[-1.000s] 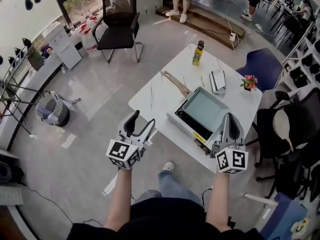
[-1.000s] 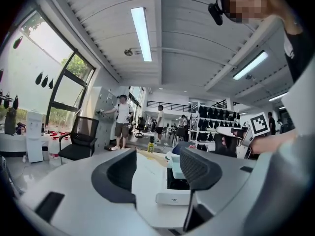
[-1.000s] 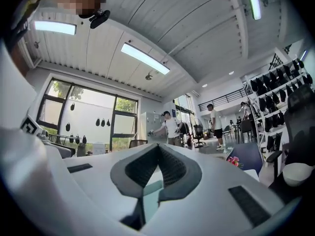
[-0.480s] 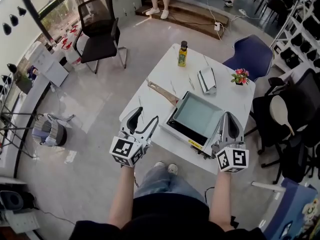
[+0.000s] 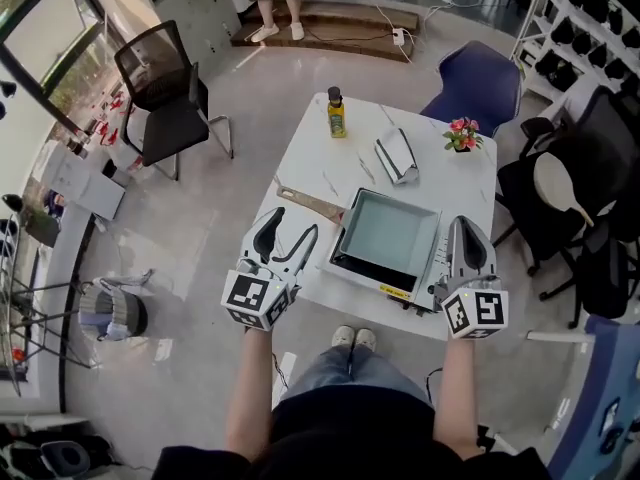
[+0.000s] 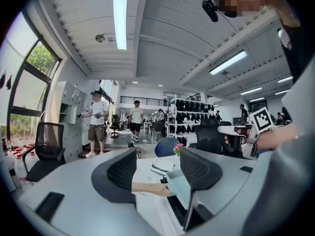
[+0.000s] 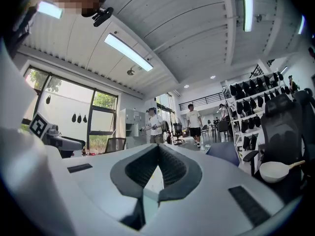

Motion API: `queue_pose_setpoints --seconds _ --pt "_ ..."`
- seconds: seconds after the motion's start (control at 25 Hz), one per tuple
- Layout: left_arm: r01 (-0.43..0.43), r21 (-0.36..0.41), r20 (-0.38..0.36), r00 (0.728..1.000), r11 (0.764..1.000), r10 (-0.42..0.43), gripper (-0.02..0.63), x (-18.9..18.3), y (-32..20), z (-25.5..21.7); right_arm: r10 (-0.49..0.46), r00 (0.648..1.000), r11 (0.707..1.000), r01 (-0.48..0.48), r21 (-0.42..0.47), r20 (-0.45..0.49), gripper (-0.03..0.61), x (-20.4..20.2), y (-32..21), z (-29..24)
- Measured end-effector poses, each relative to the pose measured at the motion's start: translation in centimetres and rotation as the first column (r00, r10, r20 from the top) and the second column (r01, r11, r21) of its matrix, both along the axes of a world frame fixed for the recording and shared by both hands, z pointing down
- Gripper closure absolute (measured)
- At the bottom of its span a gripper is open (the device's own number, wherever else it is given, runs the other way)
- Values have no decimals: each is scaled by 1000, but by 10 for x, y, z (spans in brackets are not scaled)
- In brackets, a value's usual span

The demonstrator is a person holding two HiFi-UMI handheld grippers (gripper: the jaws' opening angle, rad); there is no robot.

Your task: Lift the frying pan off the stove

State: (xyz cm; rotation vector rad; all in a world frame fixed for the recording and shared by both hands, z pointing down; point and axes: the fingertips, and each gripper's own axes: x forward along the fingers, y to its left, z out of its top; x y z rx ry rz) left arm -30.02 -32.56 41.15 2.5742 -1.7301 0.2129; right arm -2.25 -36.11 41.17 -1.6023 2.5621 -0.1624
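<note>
A square pale-teal frying pan (image 5: 388, 230) sits on a flat portable stove (image 5: 372, 283) on the white table (image 5: 440, 183). Its wooden handle (image 5: 305, 204) points left toward the table's edge. My left gripper (image 5: 287, 236) is open, held just short of the handle's end, with nothing between its fingers. In the left gripper view the handle (image 6: 147, 188) and pan (image 6: 178, 187) lie beyond the open left gripper (image 6: 157, 168). My right gripper (image 5: 466, 230) hovers at the stove's right side, shut and empty. In its own view the right gripper (image 7: 158, 150) has its tips meeting.
A yellow bottle (image 5: 338, 114), a folded grey item (image 5: 397, 155) and a small flower pot (image 5: 461, 133) stand on the table's far half. A black chair (image 5: 160, 88) is far left, a blue chair (image 5: 480, 78) behind, and dark chairs with a white ladle (image 5: 556, 183) at right.
The table has come closer beneath me. Both grippers now flank the stove, the left nearer the handle. Jaw states are unchanged.
</note>
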Motion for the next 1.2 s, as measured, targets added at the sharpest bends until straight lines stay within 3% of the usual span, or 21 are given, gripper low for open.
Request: queue_pose_setpoints --seconds 0.16,0.28,0.4,0.52,0.64,0.76,0.92,1.2 --pt "-80 -17 107 991 997 81 339 2 -22 -8 22 1000 1000 -22 -8 -17 577 6 1 3" --pt "-139 -59 200 969 989 148 339 3 -39 -6 32 999 999 -32 -11 -28 577 9 0 2" --pt "-211 -121 319 917 970 239 339 8 -55 1 46 999 999 -46 -9 -29 577 13 -1 1" --pt "-291 -199 416 840 936 349 339 19 -69 13 56 998 998 -56 -8 -41 577 17 -3 1" --pt "-364 -311 495 727 878 477 341 26 -77 35 55 997 998 -55 -7 -55 577 19 -6 5" --pt "-404 -454 549 576 794 606 339 31 -79 66 72 996 997 -73 -24 -52 577 21 -9 7" --pt "-420 -602 553 395 679 734 321 34 -79 97 80 995 996 -82 -20 -59 577 25 -14 9" --pt "-342 -773 534 107 535 839 321 22 -79 143 108 992 993 -110 -36 -67 577 30 -19 13"
